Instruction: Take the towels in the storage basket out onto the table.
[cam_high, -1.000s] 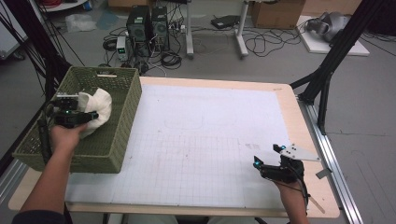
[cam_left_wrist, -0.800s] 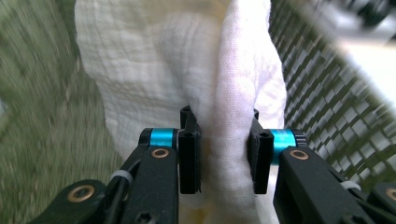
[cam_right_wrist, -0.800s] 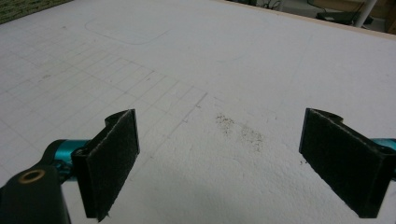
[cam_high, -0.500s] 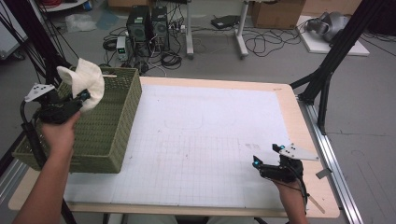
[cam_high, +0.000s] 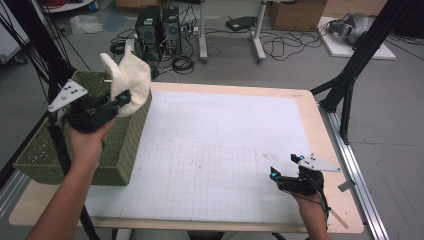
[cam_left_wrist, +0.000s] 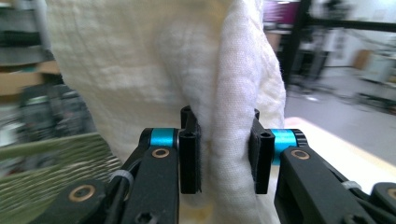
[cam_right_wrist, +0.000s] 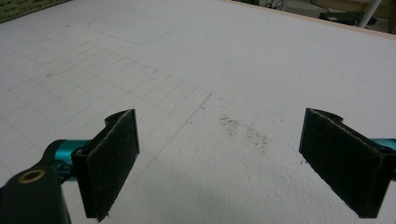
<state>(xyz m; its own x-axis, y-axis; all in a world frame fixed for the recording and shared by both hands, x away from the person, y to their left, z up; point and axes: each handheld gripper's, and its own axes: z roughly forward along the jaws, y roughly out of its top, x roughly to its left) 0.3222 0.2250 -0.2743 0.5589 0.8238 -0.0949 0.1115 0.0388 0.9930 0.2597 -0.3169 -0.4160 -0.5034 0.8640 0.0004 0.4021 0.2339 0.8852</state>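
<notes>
A cream-white cloth (cam_high: 131, 79) hangs bunched in my left gripper (cam_high: 124, 98), lifted above the right rim of the green woven basket (cam_high: 115, 150). In the left gripper view the cloth (cam_left_wrist: 187, 84) is pinched between both black pads, so my left gripper (cam_left_wrist: 223, 156) is shut on it. My right gripper (cam_high: 286, 167) rests low over the white gridded mat (cam_high: 220, 150) near the front right corner. Its jaws stand wide apart in the right gripper view, where my right gripper (cam_right_wrist: 219, 163) has nothing between its pads (cam_right_wrist: 114, 161).
The basket sits at the table's left edge. A faint rounded outline (cam_high: 196, 131) is drawn on the mat's middle. A black frame leg (cam_high: 350, 75) stands beyond the table's right back corner. Cables and computer cases (cam_high: 160, 27) lie on the floor behind.
My left gripper has risen out of the basket with the cloth and moved right and away, toward the basket's right rim. The right gripper has stayed put.
</notes>
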